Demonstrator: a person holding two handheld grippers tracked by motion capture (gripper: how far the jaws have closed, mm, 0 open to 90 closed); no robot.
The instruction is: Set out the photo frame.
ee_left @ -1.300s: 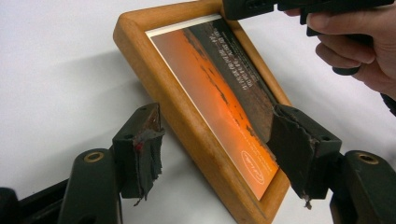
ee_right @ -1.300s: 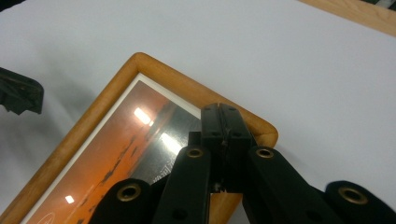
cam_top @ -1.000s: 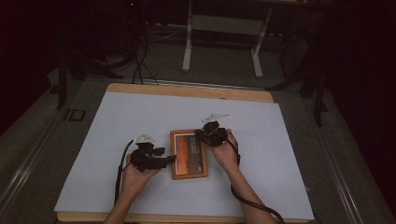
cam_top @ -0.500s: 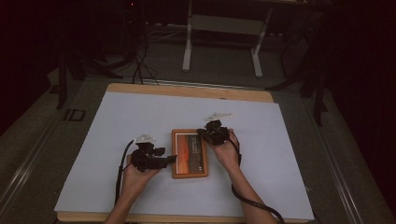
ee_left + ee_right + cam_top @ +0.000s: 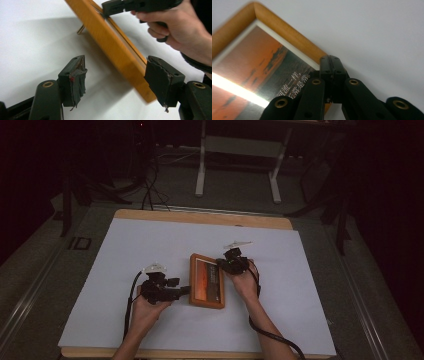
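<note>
Picture frame [image 5: 206, 281] edge sits between spread left gripper [image 5: 117, 82] jaws; right gripper [image 5: 333, 65] jaws pressed together.

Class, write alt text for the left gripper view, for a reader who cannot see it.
A wooden picture frame slants across a white table, its near corner between the open left gripper's two worn black pads, which do not press on it. At upper right, a hand holds the right gripper against the frame's far edge.

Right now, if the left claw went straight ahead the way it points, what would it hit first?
The left claw is open and points at the wooden picture frame. It would likely meet the frame's near side edge first, though how much gap remains is hard to judge.
</note>
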